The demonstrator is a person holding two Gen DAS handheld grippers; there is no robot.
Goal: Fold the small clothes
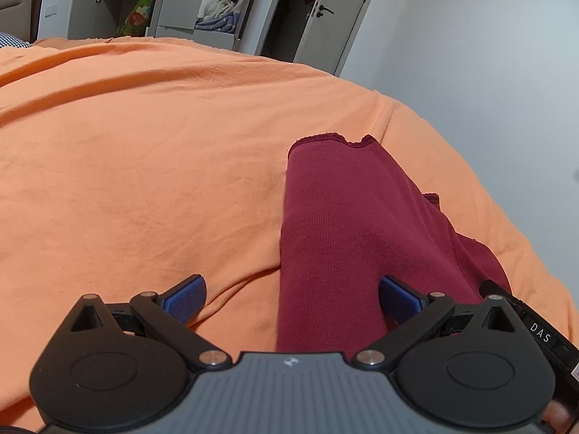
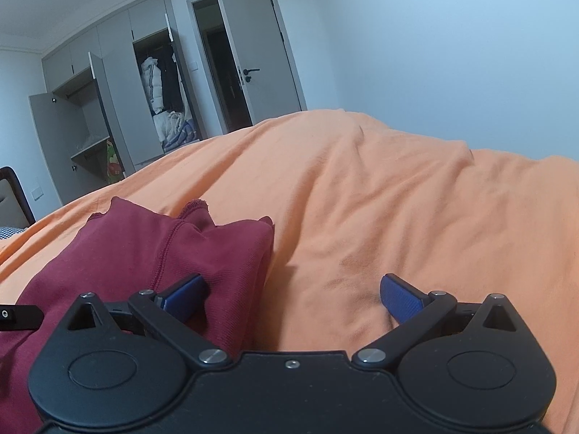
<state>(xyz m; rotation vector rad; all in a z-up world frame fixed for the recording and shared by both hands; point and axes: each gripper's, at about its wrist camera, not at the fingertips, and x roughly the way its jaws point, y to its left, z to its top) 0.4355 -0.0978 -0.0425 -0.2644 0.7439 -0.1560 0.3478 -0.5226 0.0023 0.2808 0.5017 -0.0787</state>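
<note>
A dark red knit garment (image 1: 354, 224) lies folded into a long strip on the orange bedsheet (image 1: 144, 144). My left gripper (image 1: 291, 302) is open and hovers low over the garment's near left edge; its right blue pad (image 1: 400, 298) is over the cloth, its left pad (image 1: 184, 298) over the sheet. In the right wrist view the same garment (image 2: 163, 249) lies at lower left. My right gripper (image 2: 293, 296) is open at the garment's right edge, left pad (image 2: 182, 294) over the red cloth, right pad (image 2: 401, 296) over the sheet. Nothing is held.
The orange sheet (image 2: 380, 199) is wrinkled and spreads wide around the garment. Beyond the bed stand an open wardrobe (image 2: 119, 108) with clothes inside, an open door (image 2: 253, 58) and a white wall. The other gripper's black body (image 1: 535, 325) sits at the right edge.
</note>
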